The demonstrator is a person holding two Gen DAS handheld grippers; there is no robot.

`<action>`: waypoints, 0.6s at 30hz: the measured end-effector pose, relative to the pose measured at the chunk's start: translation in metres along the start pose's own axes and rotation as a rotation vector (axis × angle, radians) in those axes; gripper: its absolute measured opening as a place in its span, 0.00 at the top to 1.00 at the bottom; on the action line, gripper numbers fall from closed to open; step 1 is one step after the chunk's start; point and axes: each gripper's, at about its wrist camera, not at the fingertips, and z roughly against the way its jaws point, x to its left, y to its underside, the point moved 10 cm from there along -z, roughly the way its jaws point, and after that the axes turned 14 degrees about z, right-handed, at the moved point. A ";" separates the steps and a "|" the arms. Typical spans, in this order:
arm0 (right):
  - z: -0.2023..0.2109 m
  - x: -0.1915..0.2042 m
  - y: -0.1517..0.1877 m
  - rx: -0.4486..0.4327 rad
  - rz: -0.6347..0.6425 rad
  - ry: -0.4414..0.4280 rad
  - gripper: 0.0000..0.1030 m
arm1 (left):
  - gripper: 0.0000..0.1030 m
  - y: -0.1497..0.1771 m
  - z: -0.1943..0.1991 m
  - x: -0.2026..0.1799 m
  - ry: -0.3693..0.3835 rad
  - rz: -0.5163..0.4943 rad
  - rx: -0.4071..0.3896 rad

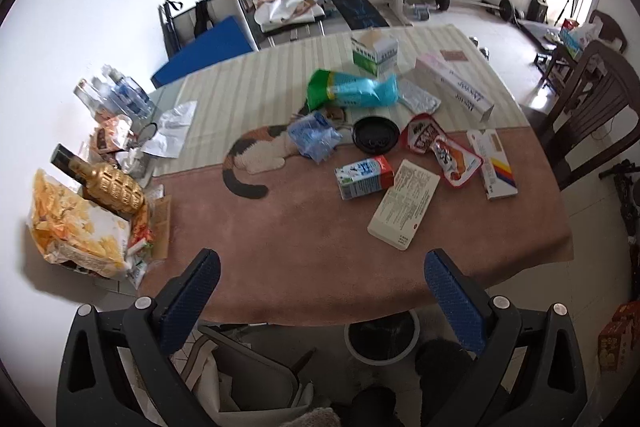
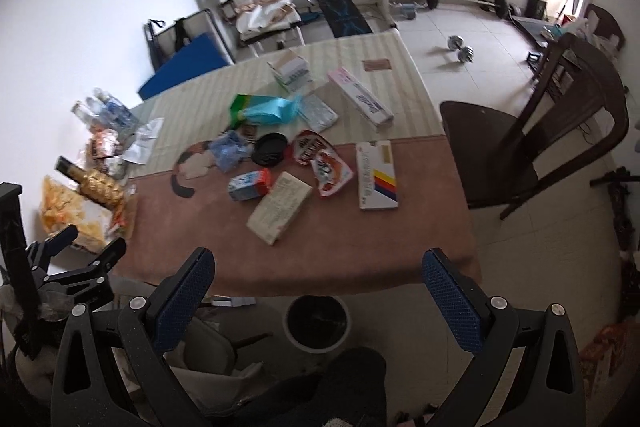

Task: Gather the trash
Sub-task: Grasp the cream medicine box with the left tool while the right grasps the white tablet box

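Both hand-held grippers hovering wide open, empty, at desk (image 1: 304,267) near edge. Cream box (image 1: 404,205) lying nearest, ahead of right hand-held gripper (image 2: 318,291); left hand-held gripper (image 1: 322,287) slightly farther; long axis running diagonal. Bin (image 2: 318,323) sitting below edge.

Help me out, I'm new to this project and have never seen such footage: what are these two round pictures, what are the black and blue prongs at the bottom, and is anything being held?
There is no robot here. A person holds a hand tool with two fingers in each hand, and a wide-angle camera on each tool looks forward along them. One picture comes from the left gripper, the other from the right gripper. The blue-padded prongs are those fingers. Both grippers are open and hold nothing.

Ahead is a table under a pink and striped cloth with a cat design. On it lie litter: a small milk carton, a flat white box, red snack wrappers, a black lid and a green and blue bag. A round bin stands on the floor below the near table edge, probably meant for the trash.
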 end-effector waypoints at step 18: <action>-0.320 -0.098 -0.037 0.423 0.050 0.000 0.02 | 0.02 0.018 -0.242 -0.111 -0.094 -0.206 0.489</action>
